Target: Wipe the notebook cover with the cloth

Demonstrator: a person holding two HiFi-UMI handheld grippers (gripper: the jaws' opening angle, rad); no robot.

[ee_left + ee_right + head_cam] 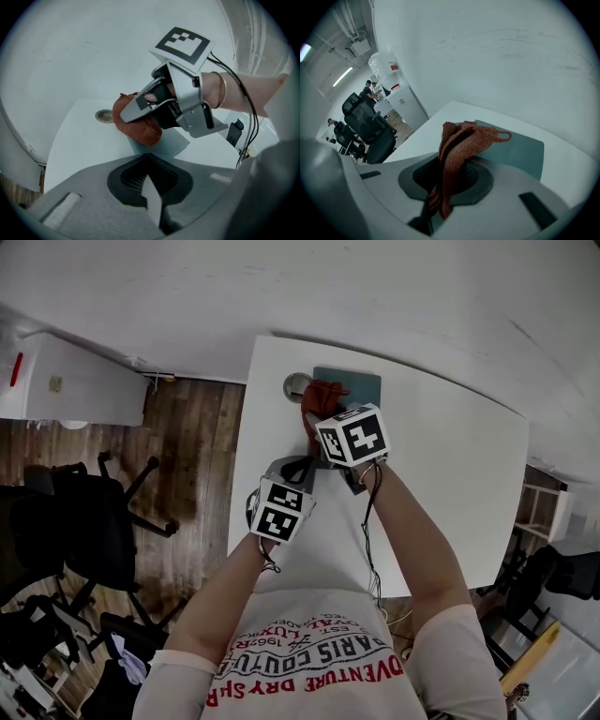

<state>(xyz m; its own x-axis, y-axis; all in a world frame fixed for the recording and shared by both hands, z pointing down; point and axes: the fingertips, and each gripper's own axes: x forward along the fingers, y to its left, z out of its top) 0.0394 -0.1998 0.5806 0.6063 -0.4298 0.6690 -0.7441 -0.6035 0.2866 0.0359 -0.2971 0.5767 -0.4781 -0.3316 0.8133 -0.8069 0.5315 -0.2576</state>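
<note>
White wall is seen behind a white table (441, 474), with wooden floor (187, 456) and black office chairs (84, 521) at 9 o'clock of it in the head view. A grey-blue notebook (361, 385) is laid flat at the table's far edge, at about 12 o'clock, and a round metal grommet (297, 385) is set just beside it at 9 o'clock. A rust-red cloth (459, 145) is clamped between the closed jaws of the right gripper (438, 197). The bunched cloth is held over the notebook's 9 o'clock side. The left gripper (151, 201) is held above bare table at 7 o'clock of the right one. Its jaws are drawn together, with nothing gripped between them.
</note>
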